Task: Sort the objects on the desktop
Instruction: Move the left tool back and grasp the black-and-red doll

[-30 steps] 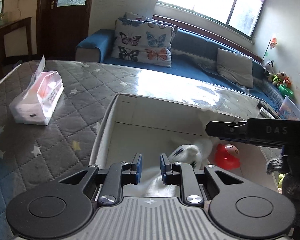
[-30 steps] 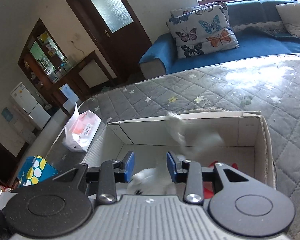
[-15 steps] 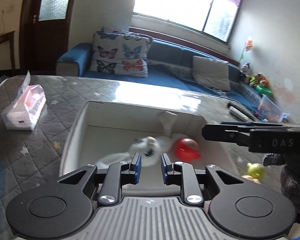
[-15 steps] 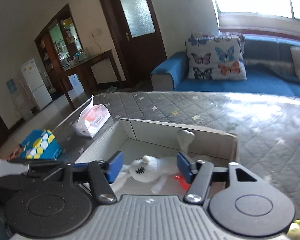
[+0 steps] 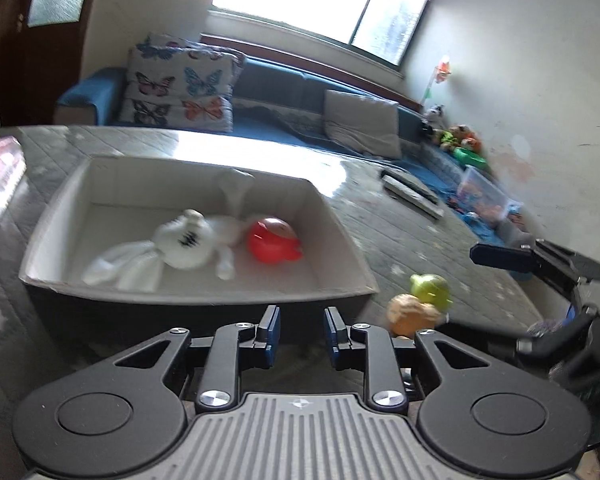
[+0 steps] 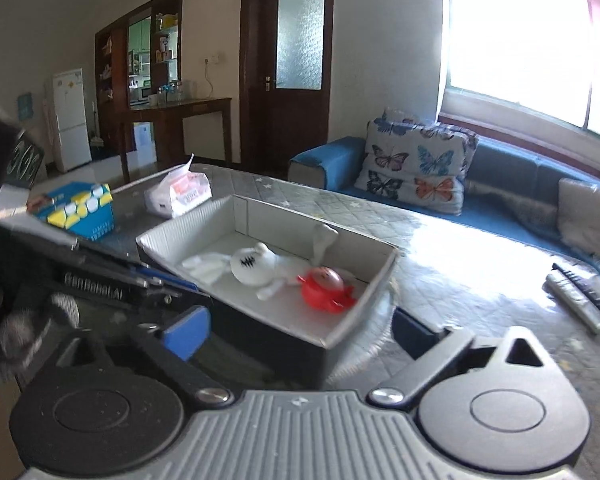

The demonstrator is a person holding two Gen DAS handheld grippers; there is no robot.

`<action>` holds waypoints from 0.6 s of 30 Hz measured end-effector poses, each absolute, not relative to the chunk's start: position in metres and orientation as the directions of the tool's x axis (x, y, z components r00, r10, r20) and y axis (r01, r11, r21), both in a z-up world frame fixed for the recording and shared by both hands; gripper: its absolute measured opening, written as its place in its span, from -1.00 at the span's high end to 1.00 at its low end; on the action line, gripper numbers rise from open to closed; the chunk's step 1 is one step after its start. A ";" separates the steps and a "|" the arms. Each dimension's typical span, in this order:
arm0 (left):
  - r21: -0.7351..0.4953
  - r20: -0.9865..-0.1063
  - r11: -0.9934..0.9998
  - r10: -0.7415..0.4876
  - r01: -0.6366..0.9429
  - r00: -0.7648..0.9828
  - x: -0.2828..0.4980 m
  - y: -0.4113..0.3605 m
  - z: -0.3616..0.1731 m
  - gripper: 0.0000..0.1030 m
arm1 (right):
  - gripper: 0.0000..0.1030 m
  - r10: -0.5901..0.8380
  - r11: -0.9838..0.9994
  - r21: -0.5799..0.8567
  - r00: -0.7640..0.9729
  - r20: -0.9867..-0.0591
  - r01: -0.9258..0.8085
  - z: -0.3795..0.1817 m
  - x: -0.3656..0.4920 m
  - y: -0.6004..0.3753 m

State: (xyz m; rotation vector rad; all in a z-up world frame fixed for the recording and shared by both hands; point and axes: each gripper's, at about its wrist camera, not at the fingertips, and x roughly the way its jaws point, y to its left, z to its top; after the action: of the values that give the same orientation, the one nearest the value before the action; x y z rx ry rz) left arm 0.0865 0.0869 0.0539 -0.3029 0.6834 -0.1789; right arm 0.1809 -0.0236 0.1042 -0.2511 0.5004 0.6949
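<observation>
Both grippers pulled back off the box (image 5: 340, 236) since earlier; white plush (image 5: 188, 240) dropped inside. Right gripper (image 6: 300, 328) and left gripper (image 5: 298, 336) opening, empty. Next: grab the green toy (image 5: 430, 288).

Plush (image 5: 188, 240) and crab (image 5: 274, 240) lie side by side in the box (image 5: 340, 236); two toys (image 5: 420, 300) sit right of it, tissues (image 6: 180, 196) left.
</observation>
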 end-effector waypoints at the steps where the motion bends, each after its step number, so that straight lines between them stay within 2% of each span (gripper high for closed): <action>1: -0.345 -0.591 0.936 -0.278 0.074 0.757 0.086 0.084 0.052 0.47 | -1.00 0.545 0.742 -0.069 0.660 -0.517 -0.667 0.101 0.176 -0.029; 11: -0.406 -0.607 0.891 -0.427 0.200 0.670 0.085 0.044 0.031 0.42 | -1.00 0.531 0.731 -0.042 0.606 -0.592 -0.682 0.052 0.154 -0.052; 18: -0.429 -0.621 0.872 -0.474 0.235 0.625 0.086 0.031 0.022 0.40 | -1.00 0.515 0.731 -0.032 0.582 -0.629 -0.682 0.027 0.163 -0.053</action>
State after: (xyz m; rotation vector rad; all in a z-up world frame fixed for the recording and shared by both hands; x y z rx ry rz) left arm 0.0859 0.0311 0.0224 -0.3227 0.7991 -0.4146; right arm 0.1628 -0.0533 0.0266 -0.2847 0.6361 0.7100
